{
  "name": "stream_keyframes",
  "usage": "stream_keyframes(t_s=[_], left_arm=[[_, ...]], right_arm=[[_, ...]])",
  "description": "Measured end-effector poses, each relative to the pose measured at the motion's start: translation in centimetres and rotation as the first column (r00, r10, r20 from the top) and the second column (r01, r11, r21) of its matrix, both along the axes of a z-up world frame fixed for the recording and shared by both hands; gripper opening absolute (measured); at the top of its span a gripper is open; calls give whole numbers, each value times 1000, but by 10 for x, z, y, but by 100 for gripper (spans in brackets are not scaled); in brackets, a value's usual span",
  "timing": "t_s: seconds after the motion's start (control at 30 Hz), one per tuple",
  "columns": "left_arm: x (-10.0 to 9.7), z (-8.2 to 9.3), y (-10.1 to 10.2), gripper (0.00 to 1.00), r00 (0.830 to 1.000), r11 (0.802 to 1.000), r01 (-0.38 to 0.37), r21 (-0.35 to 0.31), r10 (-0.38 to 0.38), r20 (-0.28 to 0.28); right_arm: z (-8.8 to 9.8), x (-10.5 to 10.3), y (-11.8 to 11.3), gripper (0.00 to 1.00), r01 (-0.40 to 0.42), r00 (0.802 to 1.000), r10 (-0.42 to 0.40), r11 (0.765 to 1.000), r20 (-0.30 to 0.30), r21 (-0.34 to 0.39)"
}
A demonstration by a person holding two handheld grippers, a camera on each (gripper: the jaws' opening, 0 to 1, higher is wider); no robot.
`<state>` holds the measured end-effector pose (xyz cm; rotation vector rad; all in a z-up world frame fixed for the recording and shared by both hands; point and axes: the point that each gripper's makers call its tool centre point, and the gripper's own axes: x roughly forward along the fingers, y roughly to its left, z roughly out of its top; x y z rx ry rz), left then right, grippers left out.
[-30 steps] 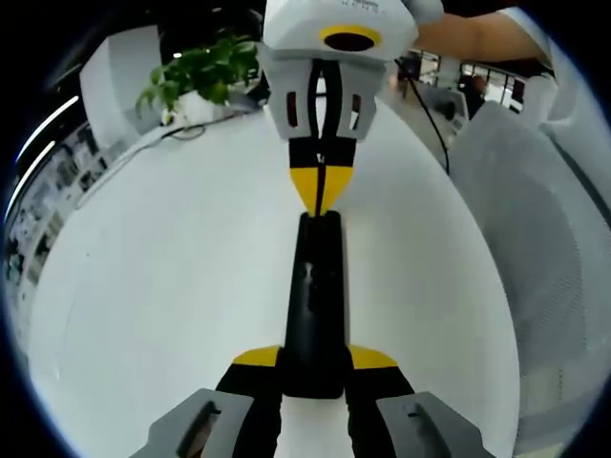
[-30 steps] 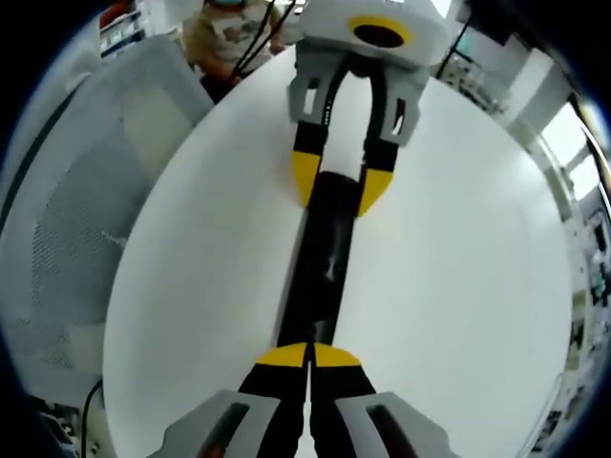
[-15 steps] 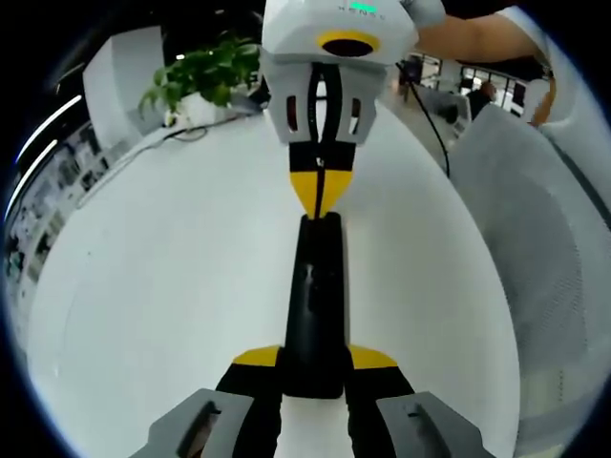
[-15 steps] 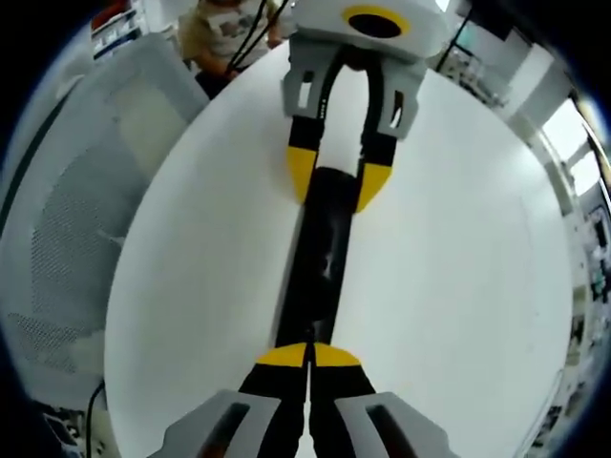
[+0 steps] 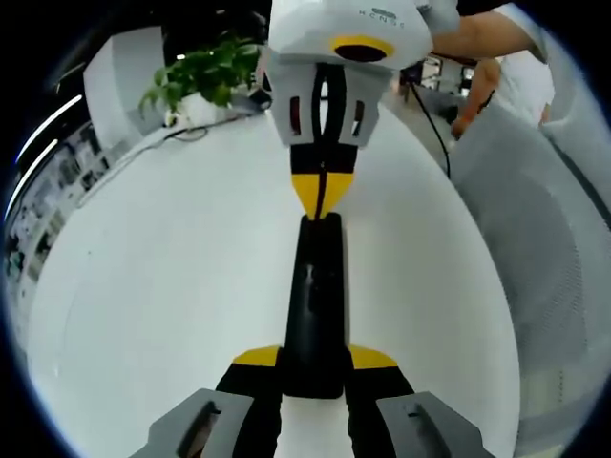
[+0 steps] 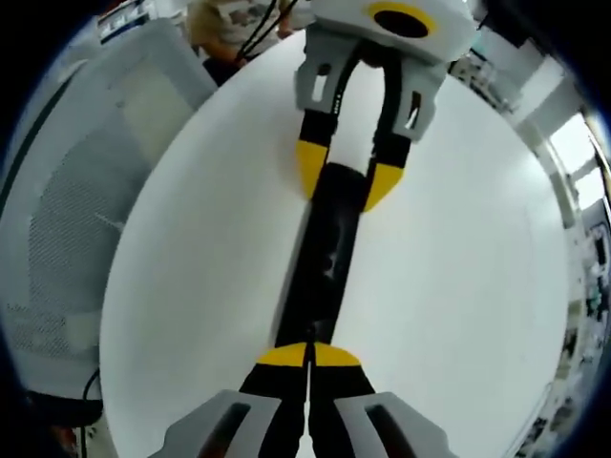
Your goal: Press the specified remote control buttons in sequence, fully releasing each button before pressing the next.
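A long black remote (image 5: 315, 296) lies on the white table (image 5: 162, 277). My left gripper (image 5: 313, 359) is shut on its near end, with a yellow-tipped finger (image 5: 256, 358) on each side. My right gripper (image 5: 320, 191) comes in from the top, shut, its yellow tips touching the remote's far end. In the right gripper view the same remote (image 6: 325, 248) runs up the middle. There my right gripper (image 6: 307, 355) is shut with its tips on the near end, and the left gripper (image 6: 348, 176) clamps the far end.
A potted plant (image 5: 205, 72) and a cable (image 5: 430, 114) sit at the table's far edge. A grey mesh chair (image 5: 544, 267) stands beside the table and is also in the right gripper view (image 6: 86, 191). A person's arm (image 5: 477, 38) holds the right gripper.
The right gripper has tilted a little, so its view has shifted, while its tips stay on the remote's end. The left gripper and the remote have not moved.
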<state>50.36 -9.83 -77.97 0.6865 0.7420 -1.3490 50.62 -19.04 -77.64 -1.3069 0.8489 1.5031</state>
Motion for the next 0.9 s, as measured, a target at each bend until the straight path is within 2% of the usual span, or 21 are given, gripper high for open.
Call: stream_keyframes(t_s=[0.1, 0.23, 0.67, 0.9], left_arm=[[0, 0, 0, 24, 1000, 1000, 0, 2, 0, 1], [0, 0, 1, 24, 1000, 1000, -5, 3, 5, 2], [1, 0, 1, 24, 1000, 1000, -5, 8, 5, 3], [1, 0, 1, 24, 1000, 1000, -3, 10, 3, 4]], right_arm=[[0, 0, -1, 0, -20, 1000, 20, 1000, 6, -20], [1, 1, -2, 0, -6, 1000, 6, 1000, -12, 11], [1, 1, -1, 0, -8, 1000, 8, 1000, 7, 9], [2, 1, -2, 0, 4, 1000, -4, 999, 3, 32]])
